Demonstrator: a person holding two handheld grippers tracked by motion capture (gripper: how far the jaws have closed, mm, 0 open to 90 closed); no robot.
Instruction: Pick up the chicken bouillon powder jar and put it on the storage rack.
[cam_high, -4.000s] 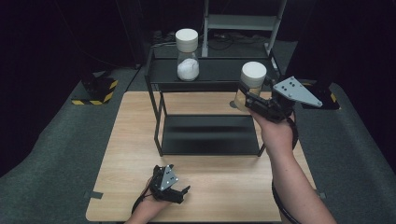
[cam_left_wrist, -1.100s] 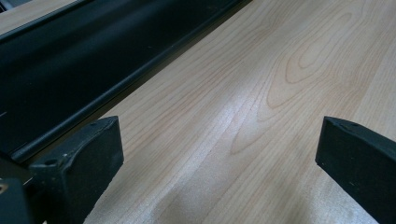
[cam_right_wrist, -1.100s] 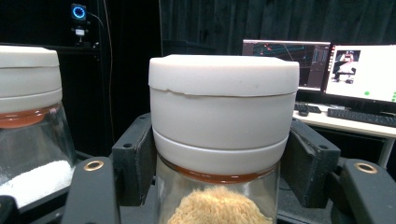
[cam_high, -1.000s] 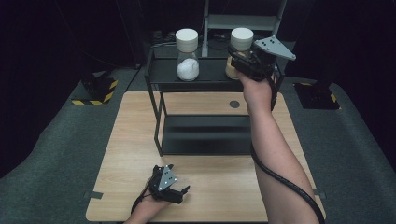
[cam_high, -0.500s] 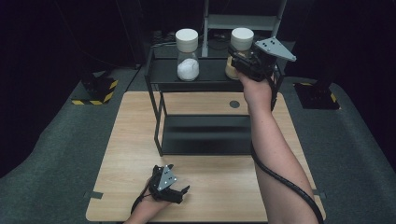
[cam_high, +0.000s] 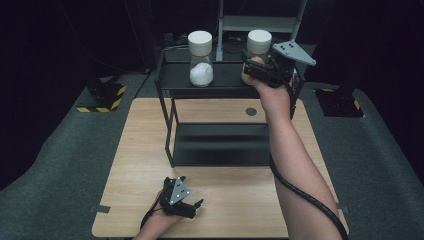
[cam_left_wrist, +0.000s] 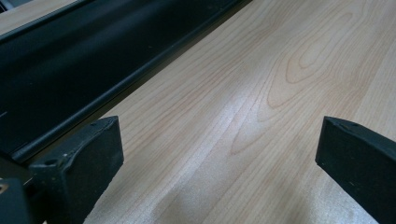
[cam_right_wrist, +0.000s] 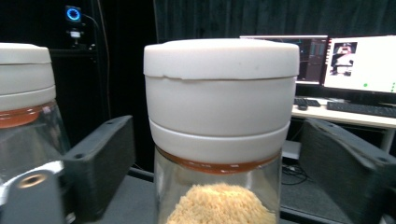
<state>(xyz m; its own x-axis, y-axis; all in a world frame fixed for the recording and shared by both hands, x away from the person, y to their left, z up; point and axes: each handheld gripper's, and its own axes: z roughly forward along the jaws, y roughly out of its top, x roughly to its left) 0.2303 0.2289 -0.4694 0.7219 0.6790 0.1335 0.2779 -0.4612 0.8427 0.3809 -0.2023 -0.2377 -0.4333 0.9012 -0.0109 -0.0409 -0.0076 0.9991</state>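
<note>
Black jaws of the right gripper (cam_right_wrist: 219, 177) have just been opening; they stand clear on either side of the tan-filled jar (cam_right_wrist: 219, 140), no pad contact visible. Jar set on the black rack (cam_high: 222, 80), top shelf, near the white-filled jar (cam_high: 201, 59). Placement looks done; withdrawal remains. Left gripper (cam_high: 186, 206) idle, open, on the wooden table (cam_high: 150, 140).

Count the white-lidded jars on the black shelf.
2, both on the top shelf: the jar of white powder at the left, and the jar of tan granules at the right, between the open right tongs. More may be hidden.
</note>
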